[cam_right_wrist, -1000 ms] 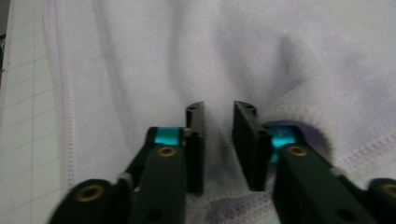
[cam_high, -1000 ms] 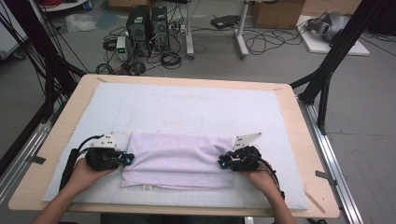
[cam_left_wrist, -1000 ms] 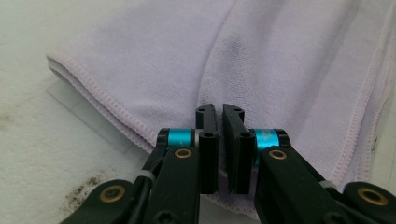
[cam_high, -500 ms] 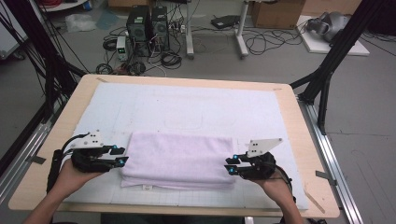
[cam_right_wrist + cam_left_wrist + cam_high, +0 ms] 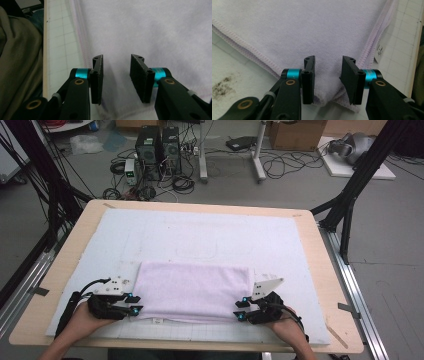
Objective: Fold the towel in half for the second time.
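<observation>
The table (image 5: 320,265) carries a white mat (image 5: 210,235), and on the mat's near half lies a lavender towel (image 5: 192,290), folded into a wide flat band with its long edges running side to side. The work in hand looks like folding this towel, and the present step seems to be a re-grip at its two near corners. The left tool (image 5: 134,304) sits at the near-left corner, its jaws just opened and standing apart, the corner's hem lying loose between them. The right tool (image 5: 239,310) mirrors it at the near-right corner, jaws likewise just opened, cloth between them unpinched. Next, each likely must close on its corner. Both hands lie low and level, pointing inward at each other.
</observation>
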Demonstrator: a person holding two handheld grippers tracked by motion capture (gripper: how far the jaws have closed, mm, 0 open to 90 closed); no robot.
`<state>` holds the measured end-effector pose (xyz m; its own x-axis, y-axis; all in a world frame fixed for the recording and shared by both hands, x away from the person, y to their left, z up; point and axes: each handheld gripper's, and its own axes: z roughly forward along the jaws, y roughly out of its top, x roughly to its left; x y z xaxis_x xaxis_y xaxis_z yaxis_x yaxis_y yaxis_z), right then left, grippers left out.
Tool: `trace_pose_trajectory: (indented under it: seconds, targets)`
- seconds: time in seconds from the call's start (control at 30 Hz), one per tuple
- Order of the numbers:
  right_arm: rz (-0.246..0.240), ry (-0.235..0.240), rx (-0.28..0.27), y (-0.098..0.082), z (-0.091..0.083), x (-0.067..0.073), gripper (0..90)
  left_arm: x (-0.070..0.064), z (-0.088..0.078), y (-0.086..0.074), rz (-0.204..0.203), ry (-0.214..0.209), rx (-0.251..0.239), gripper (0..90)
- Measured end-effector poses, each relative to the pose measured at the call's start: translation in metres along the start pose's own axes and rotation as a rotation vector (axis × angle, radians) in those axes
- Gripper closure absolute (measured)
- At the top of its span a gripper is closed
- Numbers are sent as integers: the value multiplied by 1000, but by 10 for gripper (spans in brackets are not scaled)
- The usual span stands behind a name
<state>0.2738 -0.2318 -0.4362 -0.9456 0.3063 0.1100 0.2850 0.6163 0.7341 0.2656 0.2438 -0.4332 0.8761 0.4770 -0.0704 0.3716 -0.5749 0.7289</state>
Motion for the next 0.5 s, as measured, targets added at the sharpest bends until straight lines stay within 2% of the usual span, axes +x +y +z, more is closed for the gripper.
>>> trace_pose_trajectory:
  seconds: [0.1,0.13,0.23,0.33,0.5]
  targets:
    - [29,4,-26,-8,0,0,644,-2,1,-2,-1,6,-5,639]
    - [40,12,-29,-9,1,0,685,-3,2,-2,1,10,-5,677]
    - [35,8,-20,-7,1,-2,846,-5,3,2,21,11,3,861]
    - [33,22,-14,-4,-2,-3,866,-5,-3,5,21,9,-15,878]
    - [24,19,-72,1,-19,0,872,-9,-22,9,18,15,-75,882]
